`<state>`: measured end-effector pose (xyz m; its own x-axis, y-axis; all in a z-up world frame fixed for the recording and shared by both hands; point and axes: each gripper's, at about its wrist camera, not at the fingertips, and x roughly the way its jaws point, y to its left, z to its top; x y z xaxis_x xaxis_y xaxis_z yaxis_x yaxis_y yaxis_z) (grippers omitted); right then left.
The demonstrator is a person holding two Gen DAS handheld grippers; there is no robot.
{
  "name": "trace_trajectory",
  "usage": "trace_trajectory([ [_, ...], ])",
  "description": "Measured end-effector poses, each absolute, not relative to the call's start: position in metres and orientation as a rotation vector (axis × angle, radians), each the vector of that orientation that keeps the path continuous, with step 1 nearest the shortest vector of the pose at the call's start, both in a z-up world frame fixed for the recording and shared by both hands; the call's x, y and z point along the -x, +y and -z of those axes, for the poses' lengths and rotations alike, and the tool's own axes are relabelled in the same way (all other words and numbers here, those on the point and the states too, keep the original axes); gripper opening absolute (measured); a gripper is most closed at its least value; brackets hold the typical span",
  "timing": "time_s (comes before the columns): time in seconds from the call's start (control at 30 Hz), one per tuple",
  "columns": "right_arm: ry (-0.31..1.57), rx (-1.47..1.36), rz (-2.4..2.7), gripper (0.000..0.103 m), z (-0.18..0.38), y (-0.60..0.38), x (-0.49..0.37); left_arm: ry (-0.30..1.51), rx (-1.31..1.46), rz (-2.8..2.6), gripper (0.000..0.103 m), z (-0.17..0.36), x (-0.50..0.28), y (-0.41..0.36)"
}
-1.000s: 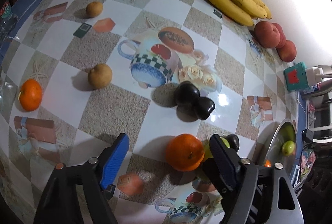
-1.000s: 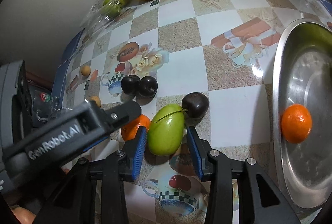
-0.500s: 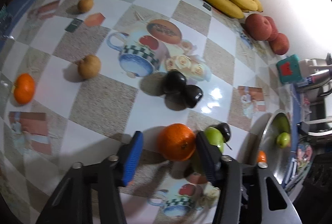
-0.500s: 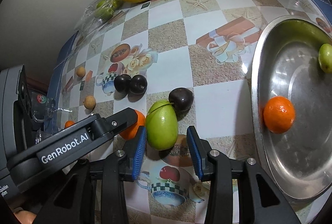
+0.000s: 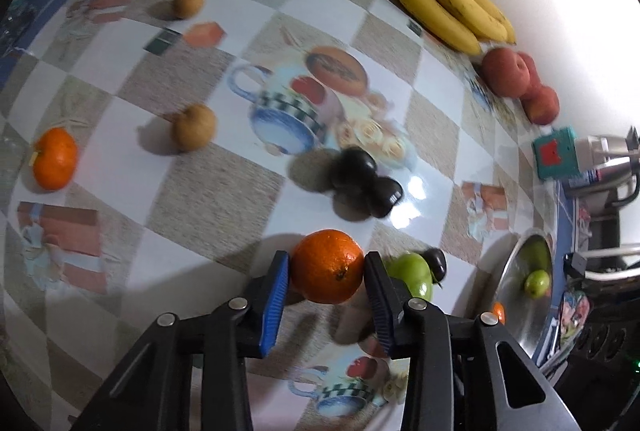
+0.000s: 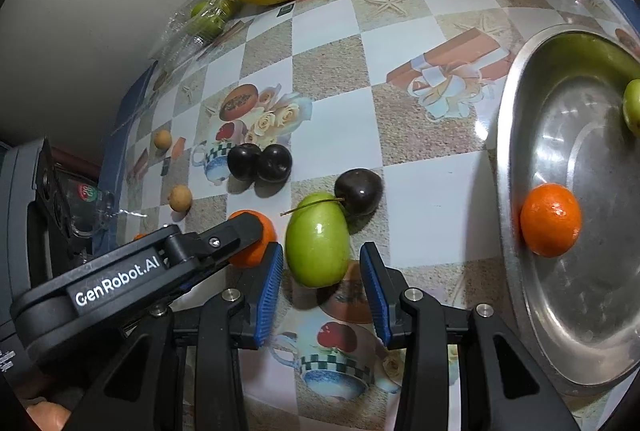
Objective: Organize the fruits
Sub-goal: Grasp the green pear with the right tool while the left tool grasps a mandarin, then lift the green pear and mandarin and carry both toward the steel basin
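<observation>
My left gripper is closing on an orange on the tablecloth, and both blue pads touch its sides. Just to its right lie a green fruit and a dark plum. In the right wrist view the green fruit lies between the tips of my right gripper, which is open with a gap on each side. The left gripper's arm crosses in from the left over the orange. A steel bowl on the right holds another orange and a green fruit.
Two dark plums sit mid-table. Two small brown fruits, a further orange, bananas, peaches, a bag of green fruit and a teal box ring the table along the wall.
The left jaws have closed in from wide apart until the pads meet the orange. The right gripper still straddles the green fruit with the same gap.
</observation>
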<state>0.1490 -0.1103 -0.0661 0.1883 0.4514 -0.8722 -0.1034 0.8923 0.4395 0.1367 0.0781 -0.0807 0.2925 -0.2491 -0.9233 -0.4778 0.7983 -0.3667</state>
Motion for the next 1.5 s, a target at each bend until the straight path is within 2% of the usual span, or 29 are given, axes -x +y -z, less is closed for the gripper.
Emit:
trace_trajectory([
  [0.57, 1.329, -0.321, -0.399, 0.042, 0.080, -0.104, -0.157, 1.292, 0.686, -0.193, 0.040, 0.079, -0.133, 0.084],
  [0.67, 1.325, -0.305, -0.395, 0.038, 0.079, -0.102, -0.156, 1.292, 0.682, -0.201, 0.040, 0.080, -0.133, 0.085],
  [1.5, 1.266, -0.165, -0.429, 0.038, 0.070, -0.089, -0.147, 1.286, 0.617, -0.248, 0.040, 0.078, -0.134, 0.084],
])
